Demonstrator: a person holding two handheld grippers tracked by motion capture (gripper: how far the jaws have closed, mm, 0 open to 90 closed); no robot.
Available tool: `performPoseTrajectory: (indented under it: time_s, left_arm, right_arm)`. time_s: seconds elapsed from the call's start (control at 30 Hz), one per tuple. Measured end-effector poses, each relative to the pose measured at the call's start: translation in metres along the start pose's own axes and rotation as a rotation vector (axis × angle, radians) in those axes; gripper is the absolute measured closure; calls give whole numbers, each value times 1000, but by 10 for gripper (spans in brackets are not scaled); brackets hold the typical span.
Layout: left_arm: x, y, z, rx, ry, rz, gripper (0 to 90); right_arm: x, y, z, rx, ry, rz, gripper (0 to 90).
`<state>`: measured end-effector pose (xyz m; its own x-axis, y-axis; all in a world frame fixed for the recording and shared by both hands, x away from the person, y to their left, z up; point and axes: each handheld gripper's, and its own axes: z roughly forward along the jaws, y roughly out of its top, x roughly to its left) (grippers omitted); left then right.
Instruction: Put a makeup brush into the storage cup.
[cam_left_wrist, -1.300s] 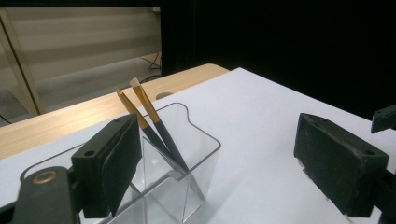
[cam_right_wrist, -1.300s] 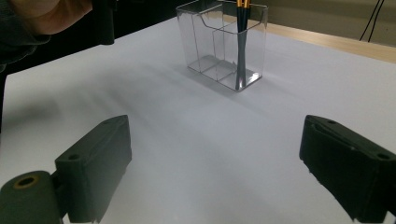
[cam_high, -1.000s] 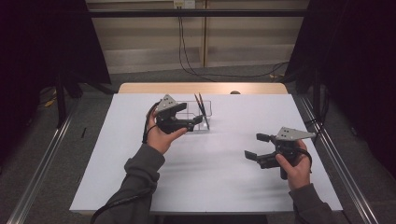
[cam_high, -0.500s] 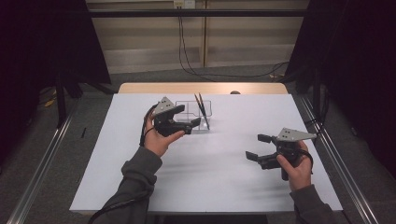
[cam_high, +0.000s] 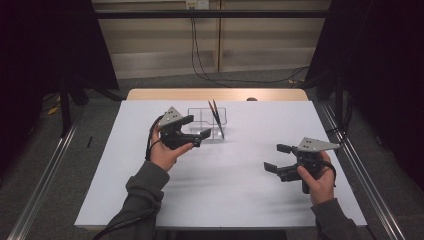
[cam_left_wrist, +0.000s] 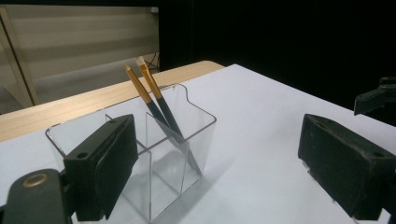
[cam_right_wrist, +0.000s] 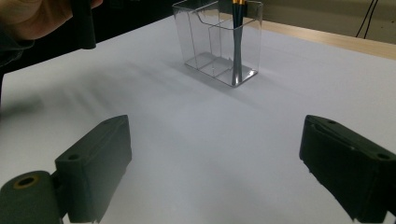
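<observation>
Left claw (cam_high: 196, 135) has drawn slightly back from the clear holder (cam_high: 207, 120)

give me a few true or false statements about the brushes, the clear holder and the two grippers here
1. Two brushes stand leaning in the clear holder. True.
2. The left gripper is shut on a brush. False: its jaws are open and hold nothing.
3. The right gripper is open, apart from the holder. True.
4. The holder lies tipped on its side. False: it stands upright on the white table.
</observation>
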<state>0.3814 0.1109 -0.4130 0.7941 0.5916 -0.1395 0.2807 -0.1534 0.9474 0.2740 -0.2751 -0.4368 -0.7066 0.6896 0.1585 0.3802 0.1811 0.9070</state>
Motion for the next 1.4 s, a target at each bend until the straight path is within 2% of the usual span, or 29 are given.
performPoseTrajectory:
  time_s: [0.03, 0.07, 0.1, 0.17, 0.2, 0.23, 0.27, 0.37, 0.4, 0.43, 0.5, 0.67, 0.73, 0.77, 0.83, 0.9, 0.93, 1.03, 1.07, 1.13, 1.23, 1.27, 1.4]
  left_arm:
    - [0, -1, 0, -12, -13, -9, 117]
    - [0, -1, -2, -5, -4, -12, 116]
    - [1, -1, -2, -12, -26, -10, 116]
    - [1, -2, -4, -4, 1, -7, 116]
    - [1, -4, -4, -9, -10, -19, 115]
    - [1, -4, -5, 2, -3, -10, 115]
    - [1, -5, -5, -6, -1, -20, 114]
    - [2, -8, -8, 4, -2, -6, 114]
    - [2, -9, -8, -6, -3, -30, 114]
    - [3, -9, -9, 2, 0, -16, 113]
    - [3, -10, -10, -4, -3, -31, 113]
    - [4, -13, -14, -2, 4, -28, 113]
    - [6, -13, -16, -7, -12, -30, 112]
    - [5, -14, -17, 0, 12, -35, 112]
    - [5, -15, -17, -12, 13, -41, 111]
    - [7, -16, -20, 4, 9, -31, 111]
    - [7, -17, -21, -9, 7, -40, 111]
    - [7, -19, -24, -7, 21, -46, 111]
    - [8, -19, -26, 6, 23, -34, 110]
    - [8, -21, -27, 0, 25, -45, 110]
    - [10, -23, -29, 0, 11, -45, 110]
    - [10, -23, -31, 11, 28, -39, 110]
    - [11, -27, -33, 12, 30, -45, 110]
  right_arm:
    - [0, 0, 0, 0, 0, -1, 90]
    - [0, 0, 0, -1, 0, 0, 90]
    - [0, 0, 0, -1, -1, 0, 90]
    - [0, 0, 0, 0, 2, -3, 90]
    - [0, 0, 0, 1, 1, -3, 90]
    - [0, 0, 0, 2, 1, -4, 90]
    - [0, 0, 0, 1, 0, -2, 90]
    - [0, 0, 0, -3, 0, -2, 90]
    - [0, 0, 0, -2, 0, -2, 90]
    - [0, 0, 0, -2, -2, -3, 90]
    - [0, 0, -1, -2, 0, -4, 90]
    - [0, 0, -1, -2, -1, -2, 90]
    - [0, 0, -1, -3, -2, -1, 90]
    - [0, 0, -1, -3, -3, 0, 90]
    - [0, 0, -1, -4, -5, -1, 90]
    - [0, 0, -2, -4, -5, 0, 90]
    - [-1, 0, -2, -4, -5, -1, 90]
    - [0, 0, -2, -5, -5, 0, 90]
    - [0, 0, -2, -5, -4, -2, 90]
    - [0, 0, -2, -4, -5, -1, 90]
    - [0, 0, -2, -3, -4, -4, 90]
    - [0, 0, -2, -3, -3, -4, 90]
    - [0, 0, -2, -4, -1, -5, 90]
